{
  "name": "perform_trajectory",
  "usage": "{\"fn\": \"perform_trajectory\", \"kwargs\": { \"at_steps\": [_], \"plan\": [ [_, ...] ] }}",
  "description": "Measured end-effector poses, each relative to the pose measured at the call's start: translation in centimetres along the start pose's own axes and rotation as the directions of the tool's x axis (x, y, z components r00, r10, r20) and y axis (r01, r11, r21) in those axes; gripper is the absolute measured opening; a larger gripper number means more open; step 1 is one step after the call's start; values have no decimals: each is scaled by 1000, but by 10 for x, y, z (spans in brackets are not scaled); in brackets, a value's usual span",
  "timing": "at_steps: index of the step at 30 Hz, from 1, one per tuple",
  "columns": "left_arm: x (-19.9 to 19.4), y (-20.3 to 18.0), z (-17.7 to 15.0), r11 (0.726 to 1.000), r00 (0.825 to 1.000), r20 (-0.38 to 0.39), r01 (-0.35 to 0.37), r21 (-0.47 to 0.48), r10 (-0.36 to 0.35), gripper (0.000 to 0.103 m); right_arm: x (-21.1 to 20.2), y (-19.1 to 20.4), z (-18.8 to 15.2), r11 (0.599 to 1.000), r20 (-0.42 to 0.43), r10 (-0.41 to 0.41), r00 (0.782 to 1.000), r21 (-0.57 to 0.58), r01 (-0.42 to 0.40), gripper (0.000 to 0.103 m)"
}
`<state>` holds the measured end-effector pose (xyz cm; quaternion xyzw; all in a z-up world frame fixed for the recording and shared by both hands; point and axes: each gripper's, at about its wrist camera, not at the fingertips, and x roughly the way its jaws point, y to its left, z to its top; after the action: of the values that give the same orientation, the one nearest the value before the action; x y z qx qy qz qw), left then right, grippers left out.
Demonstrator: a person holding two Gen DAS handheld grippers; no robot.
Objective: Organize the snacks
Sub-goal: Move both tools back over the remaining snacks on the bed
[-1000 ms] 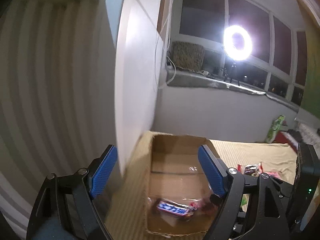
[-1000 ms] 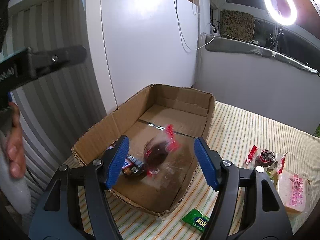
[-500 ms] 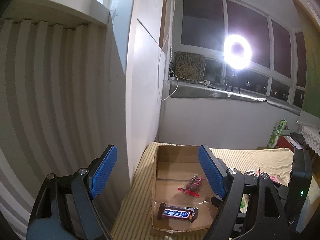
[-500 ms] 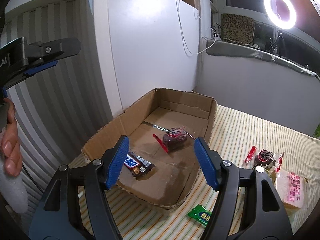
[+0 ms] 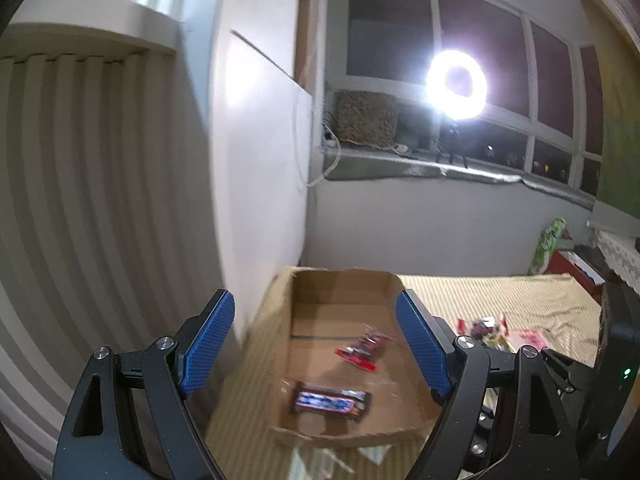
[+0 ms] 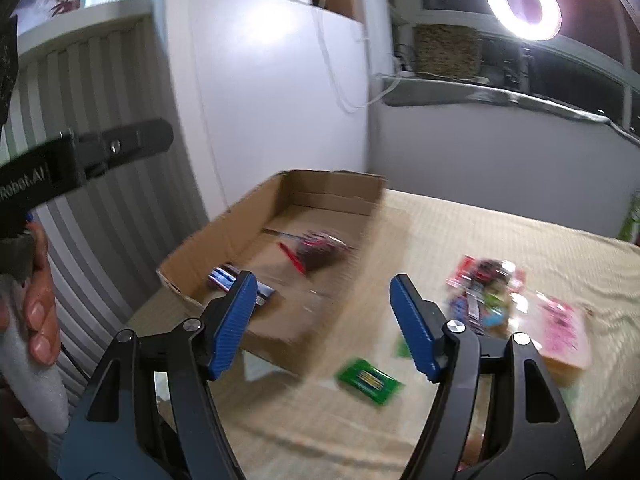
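An open cardboard box [image 5: 340, 292] [image 6: 224, 236] sits on the striped tablecloth by the wall. Inside lie a chocolate bar [image 5: 330, 400] [image 6: 224, 278] and a red-and-clear wrapped snack [image 5: 362, 348] [image 6: 316, 250]. My left gripper [image 5: 310, 344] is open and empty above the box's near end. My right gripper [image 6: 324, 320] is open and empty, over the box's right edge. Loose snacks lie on the table to the right: a pile of wrapped sweets [image 6: 486, 280] [image 5: 486, 326], a green packet [image 6: 368, 380] and a pink-printed packet [image 6: 564, 332].
A white panel [image 6: 276, 100] stands right behind the box, with a ribbed radiator [image 5: 80, 200] to its left. A ring light [image 5: 456, 84] glares on the windowsill. The left gripper's arm [image 6: 80, 160] and the holding hand [image 6: 36, 300] show at the right view's left edge.
The red-wrapped snack dropped from between the right fingers into the box. The right gripper then swung right, toward the loose snacks. The left gripper rose, then dipped back slightly.
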<state>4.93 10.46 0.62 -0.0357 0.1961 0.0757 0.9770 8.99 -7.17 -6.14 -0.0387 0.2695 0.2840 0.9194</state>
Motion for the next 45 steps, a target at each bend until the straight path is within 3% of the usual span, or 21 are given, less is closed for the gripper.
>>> {"fn": "perform_trajectory", "kwargs": {
  "at_steps": [3, 9, 14, 20, 24, 34, 38, 41, 45],
  "plan": [
    [2, -21, -7, 1000, 999, -25, 23, 14, -23, 83, -24, -27, -14, 996, 13, -89, 996, 18, 88, 81],
    [10, -70, -22, 991, 988, -90, 128, 27, -126, 83, -73, -81, -37, 968, 10, -242, 970, 68, 241, 82],
    [10, -102, -26, 977, 976, -107, 199, 71, -190, 83, -97, -104, -50, 945, -2, -310, 951, 112, 308, 82],
    [30, -125, -46, 945, 931, -189, 324, 36, -312, 83, -104, -106, -64, 948, -15, -297, 955, 114, 297, 82],
    [46, -140, -70, 931, 904, -257, 362, 39, -341, 83, -98, -103, -80, 951, -48, -283, 958, 117, 287, 82],
    [57, -125, -102, 952, 918, -305, 293, 91, -253, 83, -74, -95, -112, 961, -126, -239, 963, 112, 253, 82],
    [55, -115, -107, 952, 908, -333, 296, 74, -256, 83, -69, -94, -114, 962, -131, -233, 964, 111, 248, 82],
    [49, -119, -109, 950, 913, -322, 295, 99, -249, 83, -67, -94, -113, 963, -133, -232, 964, 108, 247, 82],
    [52, -126, -114, 939, 904, -338, 319, 126, -262, 83, -65, -95, -113, 964, -136, -230, 964, 105, 245, 82]
  ]
}}
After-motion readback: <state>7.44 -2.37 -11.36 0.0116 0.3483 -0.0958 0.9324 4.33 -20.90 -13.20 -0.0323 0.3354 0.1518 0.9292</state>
